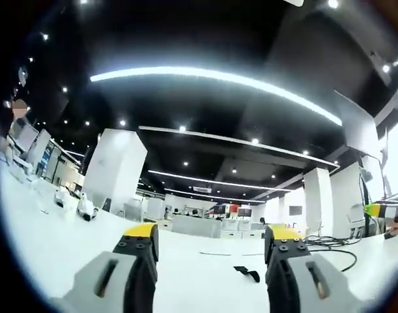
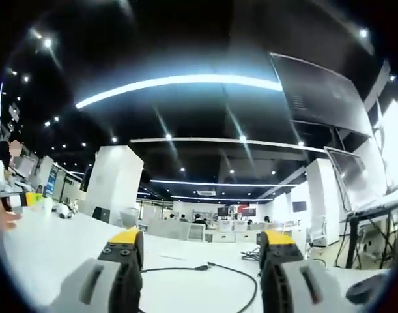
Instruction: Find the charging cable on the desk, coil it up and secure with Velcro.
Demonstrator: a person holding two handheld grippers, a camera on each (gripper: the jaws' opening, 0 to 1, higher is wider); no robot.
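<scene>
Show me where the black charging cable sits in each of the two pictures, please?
Left gripper view: the thin black charging cable lies on the white desk at lower right, beyond the right-hand jaw of the left claw.
Right gripper view: it curves across the desk at bottom centre, between the jaws of the right claw.
Shared landmark: the wide white pillar at left.

The smooth white desk (image 1: 185,261) carries a thin black charging cable (image 2: 234,272) and a short black Velcro strap (image 1: 249,272). The left tool (image 1: 212,248) has grey bodies, black jaw faces and yellow tips; the right tool (image 2: 200,251) wears the same grey, black and yellow. Overhead, the ceiling (image 1: 205,39) is black, crossed by curved white light strips (image 1: 218,78). A square column (image 1: 114,169) is white.
</scene>
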